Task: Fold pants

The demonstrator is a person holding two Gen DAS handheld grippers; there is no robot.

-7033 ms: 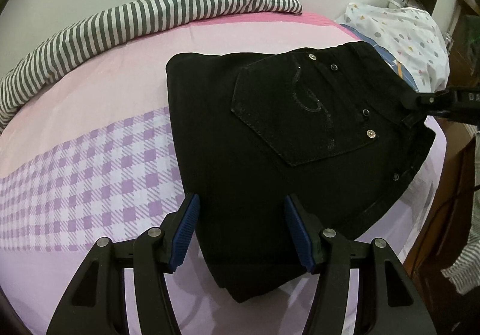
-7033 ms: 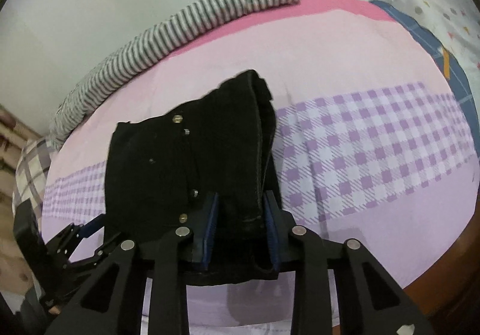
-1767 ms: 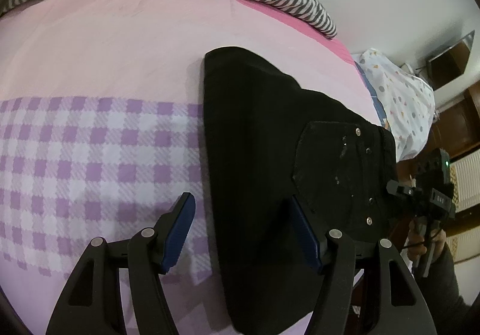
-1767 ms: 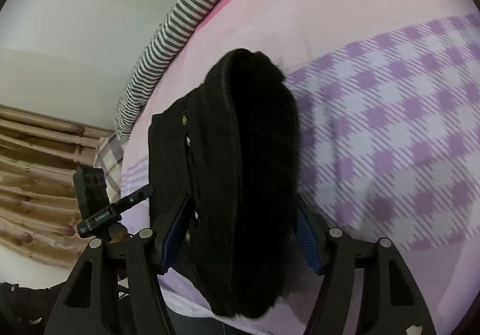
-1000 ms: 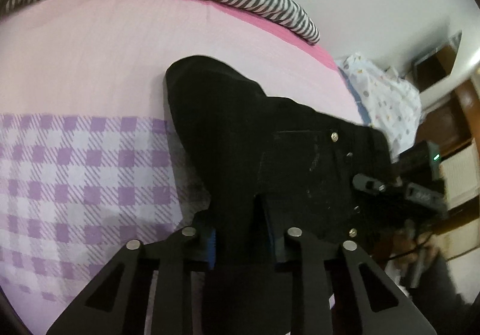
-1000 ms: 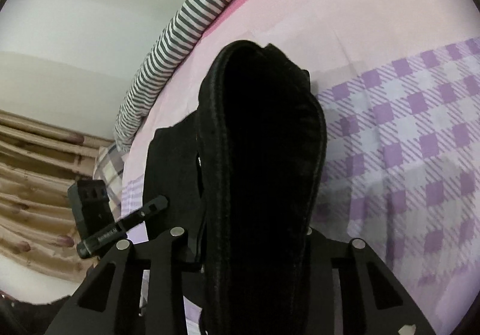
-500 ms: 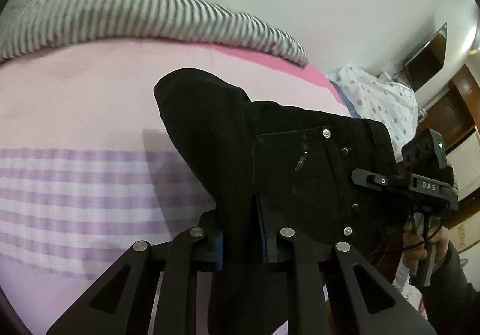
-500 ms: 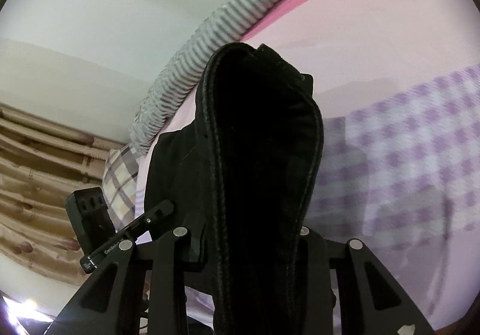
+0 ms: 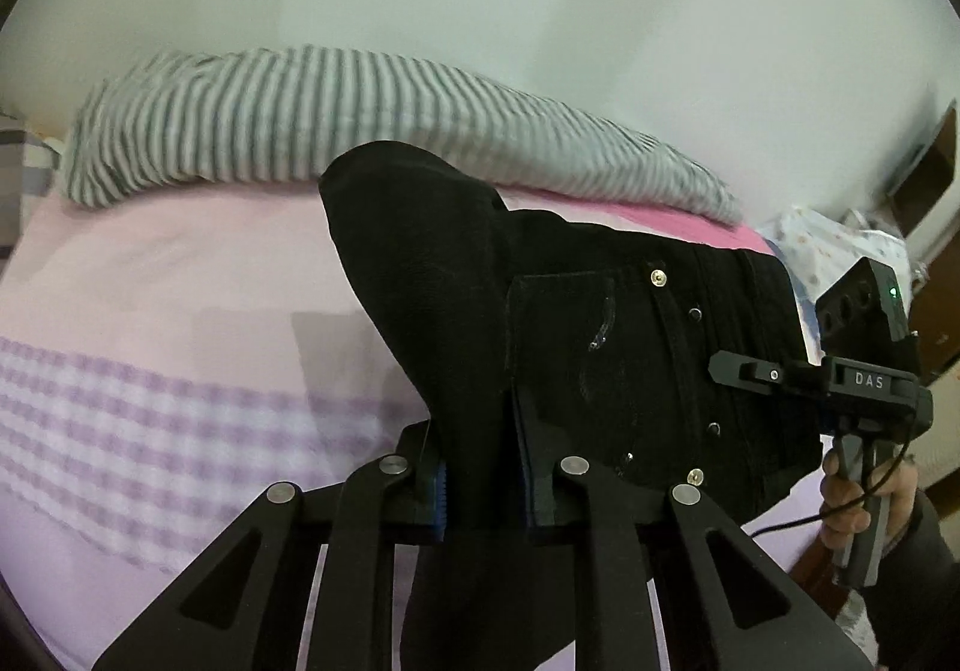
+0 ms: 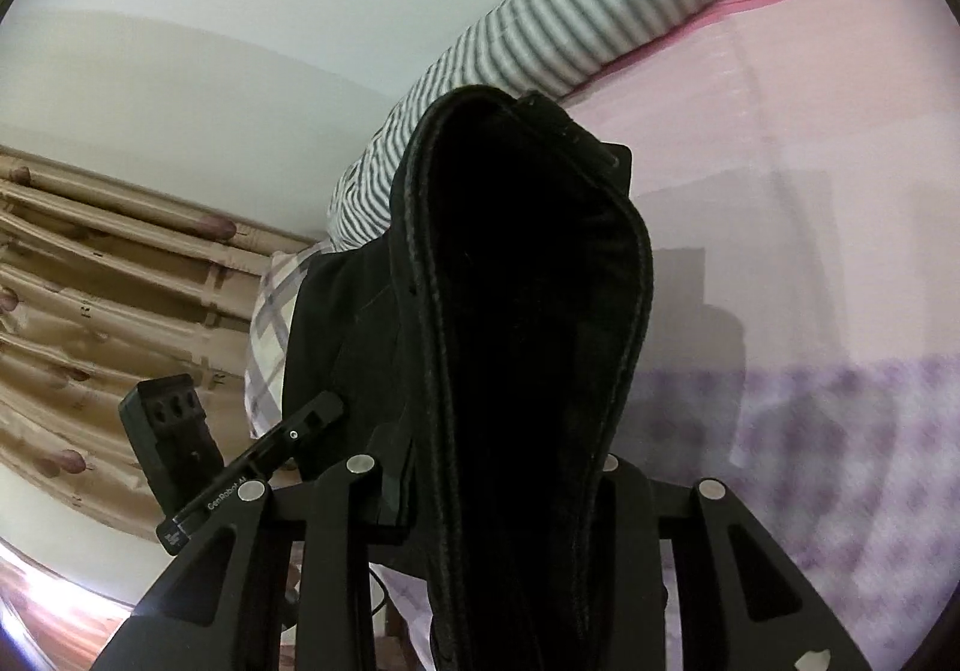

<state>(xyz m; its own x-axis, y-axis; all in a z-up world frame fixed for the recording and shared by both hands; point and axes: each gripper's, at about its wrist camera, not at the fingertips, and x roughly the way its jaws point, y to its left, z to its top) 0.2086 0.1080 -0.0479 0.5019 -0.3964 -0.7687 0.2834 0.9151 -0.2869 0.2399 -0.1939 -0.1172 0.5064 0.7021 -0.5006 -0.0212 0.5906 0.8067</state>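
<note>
The black pants (image 9: pixel 600 323) hang folded in the air above the pink bed (image 9: pixel 150 275), back pocket and rivets facing the left wrist view. My left gripper (image 9: pixel 483 485) is shut on the pants' folded edge, blue pads pressed into the cloth. In the right wrist view the thick waistband end of the pants (image 10: pixel 516 311) bulges up and fills the middle. My right gripper (image 10: pixel 504 497) is shut on that bundle, its pads hidden by the cloth. Each gripper shows in the other's view: the right gripper (image 9: pixel 750 374) at the pants' right edge, the left gripper (image 10: pixel 312 419) at the lower left.
A grey-and-white striped quilt (image 9: pixel 360 125) lies rolled along the wall at the bed's far edge. A dotted white pillow (image 9: pixel 840 245) sits at the right. A person's hand (image 9: pixel 864 497) holds the right gripper's handle. Beige curtains (image 10: pixel 90 281) hang at the left of the right wrist view.
Both grippers have risen and moved across with the pants, lifting them off the bed. The views now tilt up, showing more wall and the striped quilt.
</note>
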